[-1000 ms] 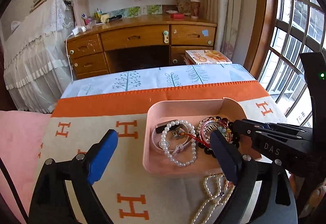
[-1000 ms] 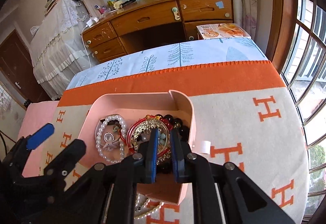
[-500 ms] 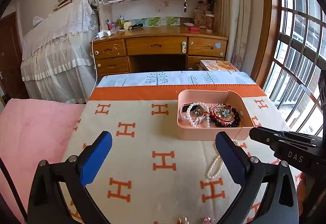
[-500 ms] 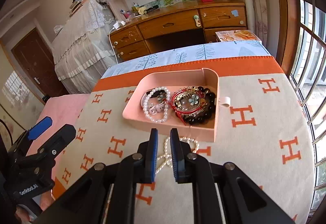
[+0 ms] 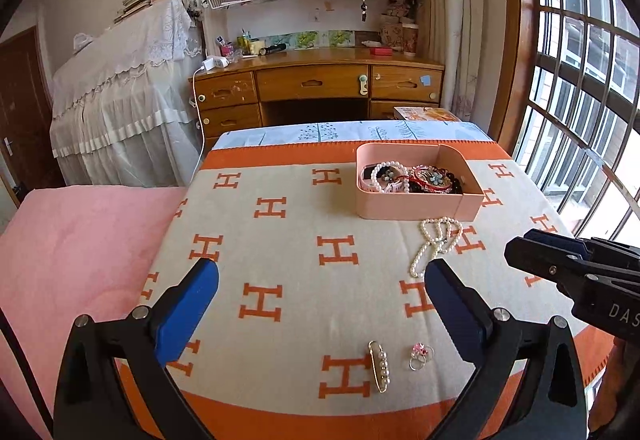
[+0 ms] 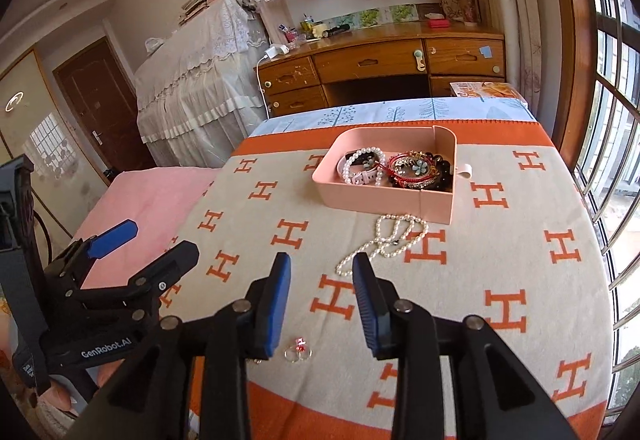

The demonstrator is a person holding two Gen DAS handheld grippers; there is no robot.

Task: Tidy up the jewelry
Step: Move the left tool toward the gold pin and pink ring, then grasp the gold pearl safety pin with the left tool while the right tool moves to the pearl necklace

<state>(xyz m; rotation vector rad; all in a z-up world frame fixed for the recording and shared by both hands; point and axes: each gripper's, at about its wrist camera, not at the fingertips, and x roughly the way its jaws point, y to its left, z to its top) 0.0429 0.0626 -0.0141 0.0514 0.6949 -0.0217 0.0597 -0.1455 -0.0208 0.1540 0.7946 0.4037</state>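
A wooden desk (image 5: 320, 87) under bookshelves faces the cream blanket with orange H's (image 5: 304, 280). On it sits a pink plastic tray (image 5: 416, 205) of bracelets, with a pearl necklace (image 5: 436, 240) just beside it, and nearer, a pearl pin (image 5: 380, 364) and ring (image 5: 420, 354). The left gripper (image 5: 320, 304) gapes wide; the right gripper (image 6: 320, 300), jaws just opening, holds nothing.

A cream wool blanket (image 5: 304, 280) with orange H letters is carrying a pink plastic tray (image 5: 416, 205), a white pearl necklace (image 5: 434, 242), a gold pearl pin (image 5: 380, 366) and a pink-stoned ring (image 5: 420, 356).
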